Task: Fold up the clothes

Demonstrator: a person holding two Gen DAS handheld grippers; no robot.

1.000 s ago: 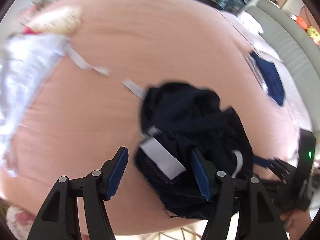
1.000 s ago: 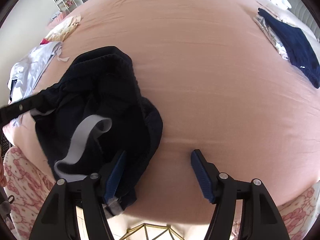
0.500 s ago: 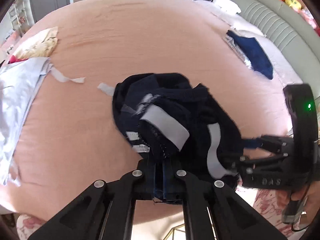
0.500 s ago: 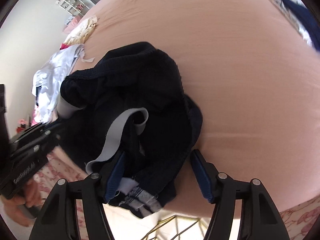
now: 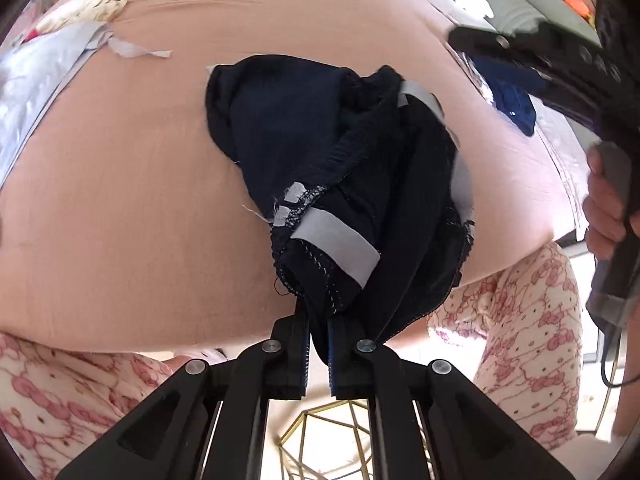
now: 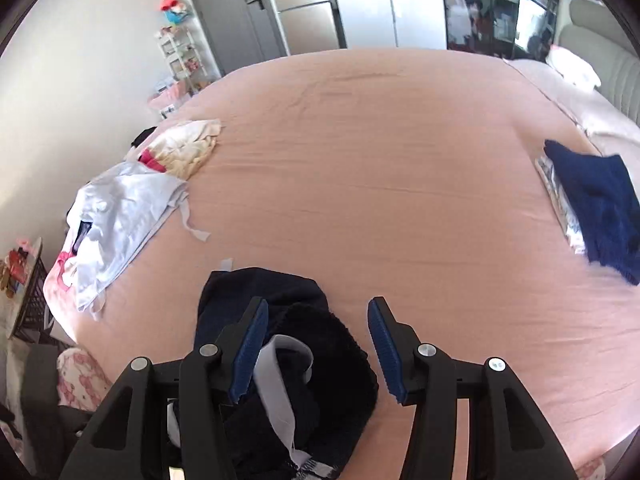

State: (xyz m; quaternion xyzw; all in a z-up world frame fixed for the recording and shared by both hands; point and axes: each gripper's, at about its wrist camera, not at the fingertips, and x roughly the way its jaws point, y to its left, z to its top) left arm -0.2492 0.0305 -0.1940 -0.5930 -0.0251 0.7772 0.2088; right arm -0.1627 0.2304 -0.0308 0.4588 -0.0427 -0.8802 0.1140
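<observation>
A crumpled dark navy garment (image 5: 336, 184) with pale grey bands lies at the near edge of the pink bed (image 5: 120, 208). My left gripper (image 5: 319, 346) is shut on its hem, which hangs between the pads. In the right wrist view the same garment (image 6: 304, 344) is bunched below and behind my right gripper (image 6: 318, 346). The right jaws are closing, held above the cloth with a gap between the blue pads (image 6: 384, 348) and nothing pinched. The right tool and the hand (image 5: 604, 216) holding it show at the right of the left wrist view.
A white garment pile (image 6: 116, 216) and a cream one (image 6: 188, 148) lie at the bed's left edge. A folded blue garment (image 6: 600, 208) rests on patterned cloth at the right. Grey headboard (image 6: 600, 40) far right; cabinets and a shelf stand beyond the bed.
My left gripper closed on the navy garment's hem and drew it toward the bed's near edge. My right gripper rose and tilted up off the cloth, its jaws narrowing.
</observation>
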